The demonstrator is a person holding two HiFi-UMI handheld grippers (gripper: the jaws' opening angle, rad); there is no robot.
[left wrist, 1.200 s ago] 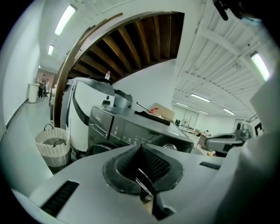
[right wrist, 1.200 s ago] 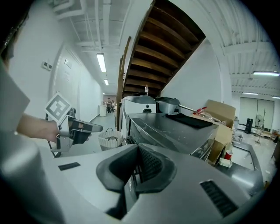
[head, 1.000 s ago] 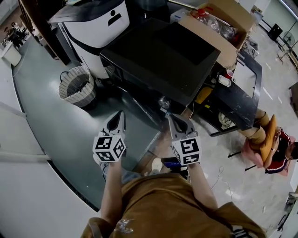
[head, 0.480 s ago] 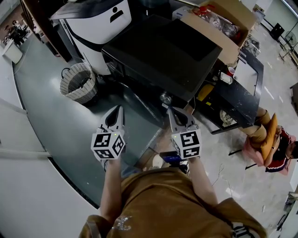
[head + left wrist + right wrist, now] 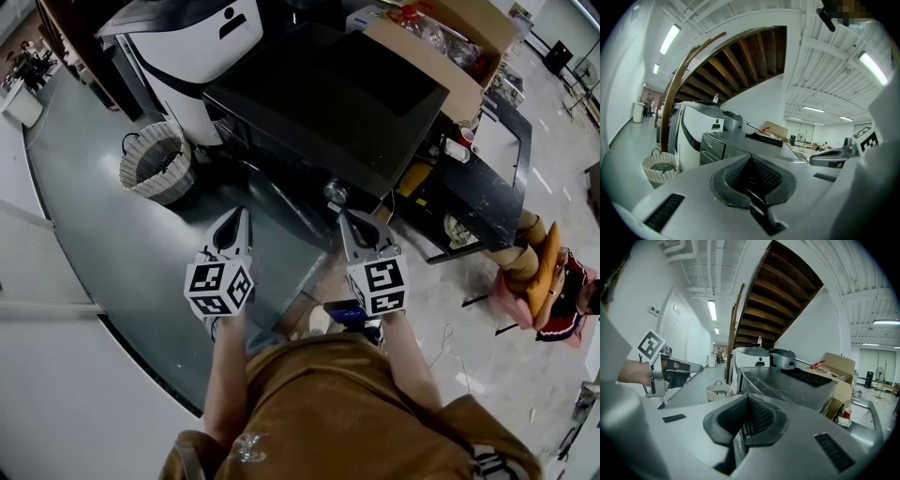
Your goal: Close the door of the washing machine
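The left tool [image 5: 242, 217] and the right tool [image 5: 345, 221] are seen clenched with nothing between, held just before the dark washing machine [image 5: 328, 103].

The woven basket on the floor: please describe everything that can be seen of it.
The basket is round, woven from pale strands, with dark loop handles at its open rim. It stands upright on the grey floor, close beside the white machine; whether they touch cannot be told. Its inside looks grey, contents unclear.
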